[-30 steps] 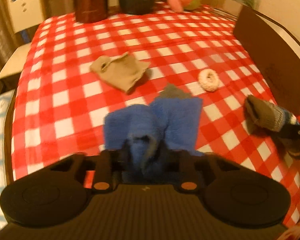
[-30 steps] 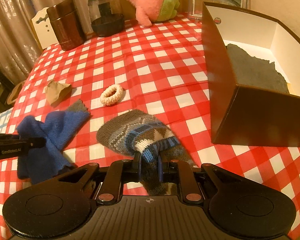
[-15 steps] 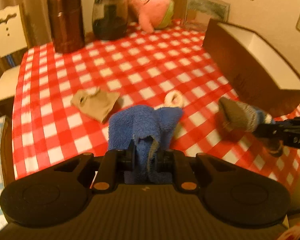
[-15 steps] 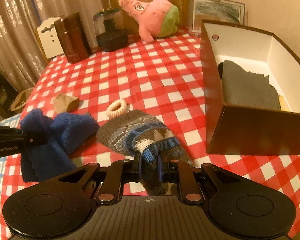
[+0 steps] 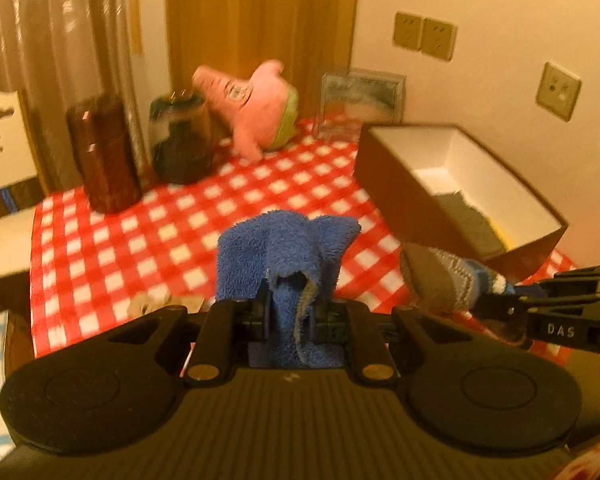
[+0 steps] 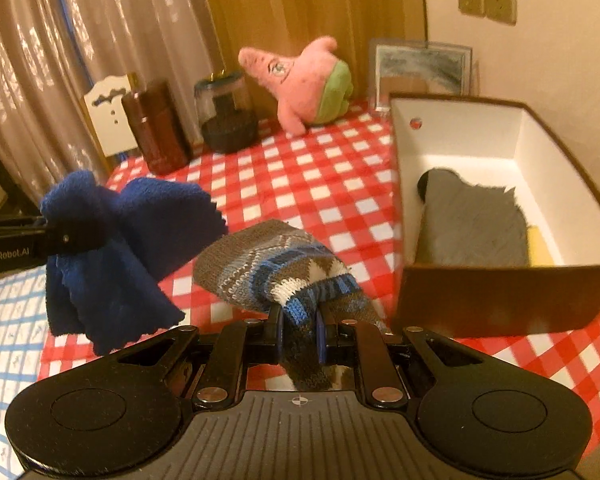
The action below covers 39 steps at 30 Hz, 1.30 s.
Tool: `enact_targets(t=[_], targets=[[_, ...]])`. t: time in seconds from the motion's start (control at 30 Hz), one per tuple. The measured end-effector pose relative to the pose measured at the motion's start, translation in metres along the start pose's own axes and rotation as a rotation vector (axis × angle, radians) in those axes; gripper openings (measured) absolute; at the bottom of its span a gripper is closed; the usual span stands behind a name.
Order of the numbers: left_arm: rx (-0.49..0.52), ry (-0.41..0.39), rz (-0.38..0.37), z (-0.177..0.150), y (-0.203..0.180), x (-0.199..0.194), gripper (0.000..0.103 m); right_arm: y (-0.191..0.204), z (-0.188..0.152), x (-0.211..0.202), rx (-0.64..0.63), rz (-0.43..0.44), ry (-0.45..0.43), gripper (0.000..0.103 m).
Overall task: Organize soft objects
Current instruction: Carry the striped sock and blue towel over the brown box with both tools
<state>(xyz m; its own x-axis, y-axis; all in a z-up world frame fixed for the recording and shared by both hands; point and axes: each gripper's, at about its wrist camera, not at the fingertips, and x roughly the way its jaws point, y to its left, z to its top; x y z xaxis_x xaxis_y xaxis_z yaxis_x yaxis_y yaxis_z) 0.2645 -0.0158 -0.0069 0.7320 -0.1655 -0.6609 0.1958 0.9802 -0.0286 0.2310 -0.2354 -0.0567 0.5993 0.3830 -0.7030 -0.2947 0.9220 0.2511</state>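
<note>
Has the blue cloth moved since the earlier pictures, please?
Yes. The blue cloth has risen: earlier it lay on the checked tablecloth; now it hangs clear above it, pinched in the left gripper.

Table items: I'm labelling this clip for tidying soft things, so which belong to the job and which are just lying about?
Job:
- blue towel, in left gripper
- knitted sock, in right gripper
- brown box
- grey cloth inside it

Lying about:
- brown canister
- glass jar
- picture frame
</note>
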Motion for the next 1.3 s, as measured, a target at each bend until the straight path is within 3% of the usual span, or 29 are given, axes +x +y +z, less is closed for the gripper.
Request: enact_targets(t=[0.3,0.63,0.93,1.3], targets=[[0.079,-0.109,-0.076,0.048,-0.046,-0.007,0.014,-0.031,0.024,-0.036,0.036,-0.052,-0.088,0.015],[0.145,-0.168,-0.179,0.099,-0.106,0.027,0.015,-0.088,0.062,-0.049,0.099,-0.157,-0.163,0.015],[0.184,-0.153,-0.244,0.129,-0.149,0.073,0.015,-0.138,0.083,-0.039,0.171,-0.205,-0.172,0.015],[0.224,-0.108,-0.264,0.159,-0.173,0.141,0.015,-0.188,0.103,-0.010,0.260,-0.247,-0.159,0.015]])
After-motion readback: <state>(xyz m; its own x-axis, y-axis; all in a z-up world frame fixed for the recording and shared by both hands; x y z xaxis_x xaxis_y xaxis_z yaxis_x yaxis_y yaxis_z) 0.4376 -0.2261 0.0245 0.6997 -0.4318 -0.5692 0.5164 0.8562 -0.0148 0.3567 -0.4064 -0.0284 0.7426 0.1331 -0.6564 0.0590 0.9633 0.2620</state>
